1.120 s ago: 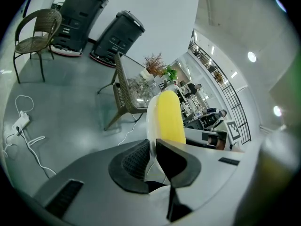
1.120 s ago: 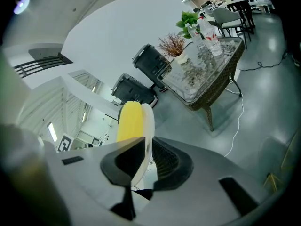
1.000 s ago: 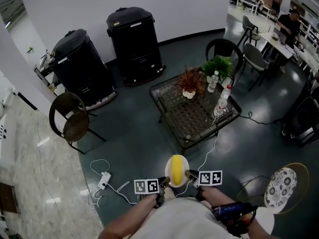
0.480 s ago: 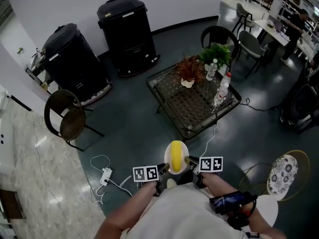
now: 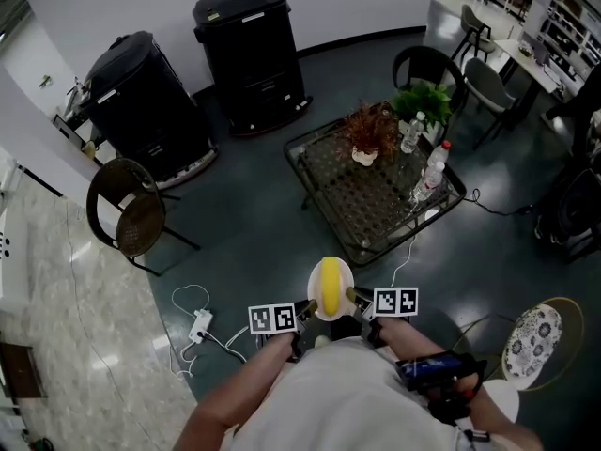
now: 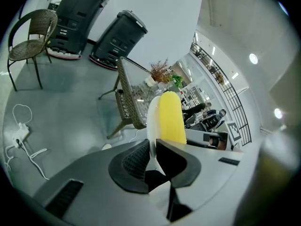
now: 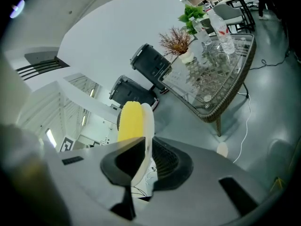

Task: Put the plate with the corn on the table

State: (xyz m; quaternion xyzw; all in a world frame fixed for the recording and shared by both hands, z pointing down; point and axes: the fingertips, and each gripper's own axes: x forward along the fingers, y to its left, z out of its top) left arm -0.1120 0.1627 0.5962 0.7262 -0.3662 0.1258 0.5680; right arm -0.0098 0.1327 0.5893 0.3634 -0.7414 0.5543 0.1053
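The left gripper (image 5: 307,309) and right gripper (image 5: 353,297) each pinch an opposite rim of the white plate (image 5: 346,272) bearing yellow corn (image 5: 330,285), over the floor (image 5: 254,242) near the glass table (image 5: 371,209). Square black-and-white markers (image 5: 272,319) top both cubes (image 5: 395,301)

Overhead head view, gripper views sharing table (image 5: 371,209)
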